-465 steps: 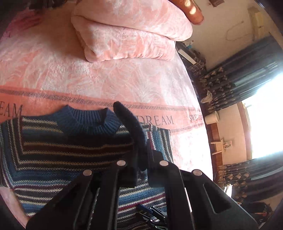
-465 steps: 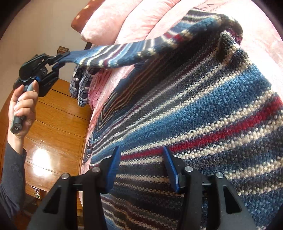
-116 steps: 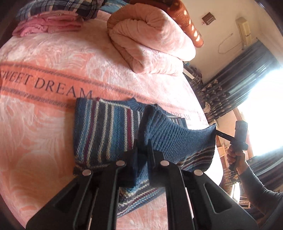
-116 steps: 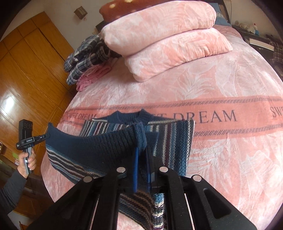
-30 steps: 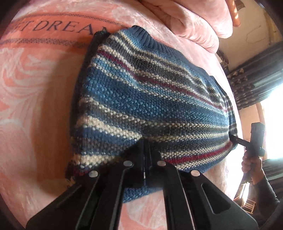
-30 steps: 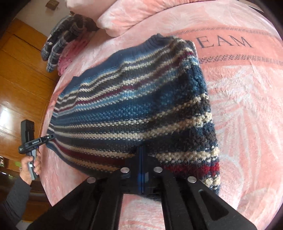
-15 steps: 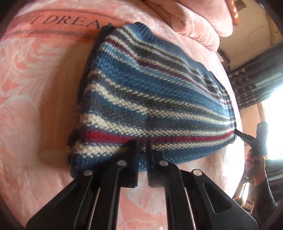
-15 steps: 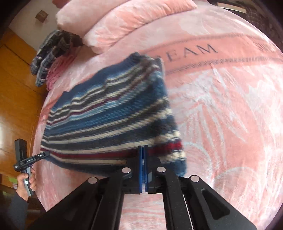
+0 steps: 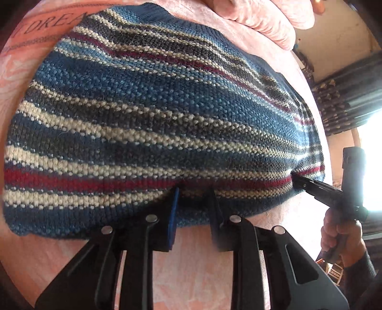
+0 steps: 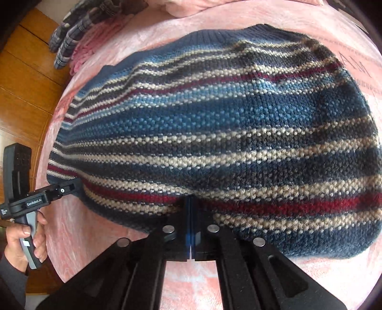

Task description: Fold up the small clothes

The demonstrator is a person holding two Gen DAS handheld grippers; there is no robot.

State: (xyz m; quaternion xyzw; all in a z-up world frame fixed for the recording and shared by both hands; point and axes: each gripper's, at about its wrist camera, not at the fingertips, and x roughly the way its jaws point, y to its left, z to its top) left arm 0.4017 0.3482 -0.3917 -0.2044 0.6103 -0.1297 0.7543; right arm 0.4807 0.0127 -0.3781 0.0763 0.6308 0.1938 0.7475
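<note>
A folded knit sweater (image 9: 152,114) with blue, cream, grey and red stripes lies flat on the pink bed blanket (image 9: 191,262). My left gripper (image 9: 193,194) stands open at the sweater's near edge, its two fingers spread with the hem between them. In the right wrist view the sweater (image 10: 226,133) fills the frame, and my right gripper (image 10: 190,205) is shut on its near hem. The left gripper (image 10: 71,187), held by a hand (image 10: 21,240), shows there at the sweater's left corner. The right gripper (image 9: 298,182) shows in the left wrist view at the right corner.
A folded pink quilt (image 9: 262,21) lies beyond the sweater. Plaid and pink folded clothes (image 10: 76,38) sit at the bed's far left, beside wooden panelling (image 10: 23,78). Dark curtains (image 9: 348,95) and a bright window are on the right.
The left gripper has opened and let go of the sweater's hem. Both grippers have come lower and closer, and the folded sweater now lies flat on the bed.
</note>
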